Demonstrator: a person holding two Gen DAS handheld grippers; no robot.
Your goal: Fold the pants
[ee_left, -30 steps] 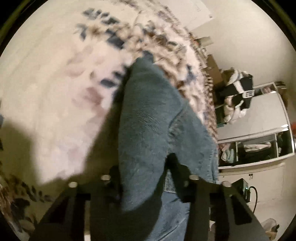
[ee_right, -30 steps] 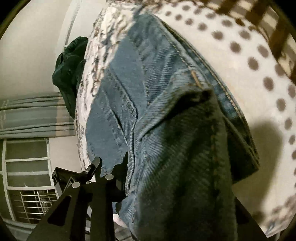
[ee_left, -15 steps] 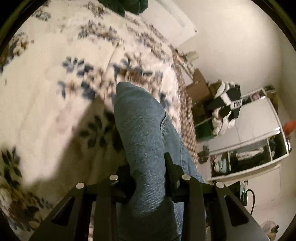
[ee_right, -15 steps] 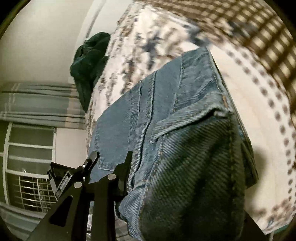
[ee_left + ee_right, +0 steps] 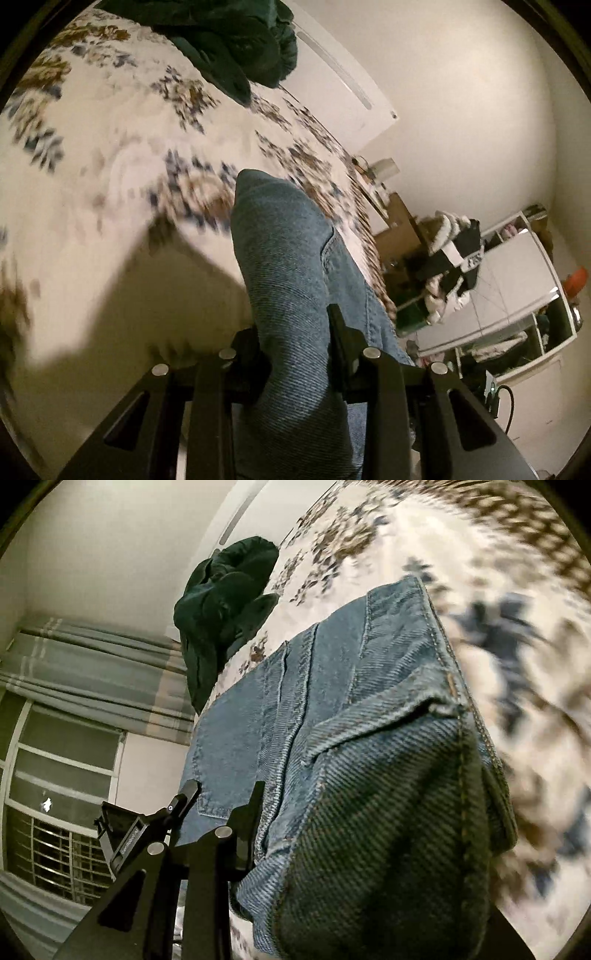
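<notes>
Gripping a thick fold of the blue denim pants [image 5: 291, 280], the left tongs [image 5: 295, 343] stood at the bottom centre of the left wrist view, their two black fingers pressed against either side of the cloth. The denim rose from between them as a rounded hump toward the middle of the frame, lifted above the white bedspread with a blue and brown flower print [image 5: 110, 155], which lay blurred across the left half of the picture. A dark shadow fell on the bedspread at lower left. A dark green crumpled garment [image 5: 236, 48] sat on the bed at the top of the frame, and a white wardrobe with mirrored doors [image 5: 517, 295] stood at the right edge.

In the right wrist view the right tongs [image 5: 332, 849] held the same blue denim pants [image 5: 369, 757] at lower centre. Only one black finger [image 5: 247, 823] showed, at lower left, pressed to the cloth; the other was hidden behind a bulging dark fold, so the denim appeared clamped between them. The pants spread flat toward the upper middle, lying on the bedspread [image 5: 517, 664]. The green garment [image 5: 225, 609] lay at upper left, beside grey striped curtains [image 5: 92, 679] above a window [image 5: 62, 768].
</notes>
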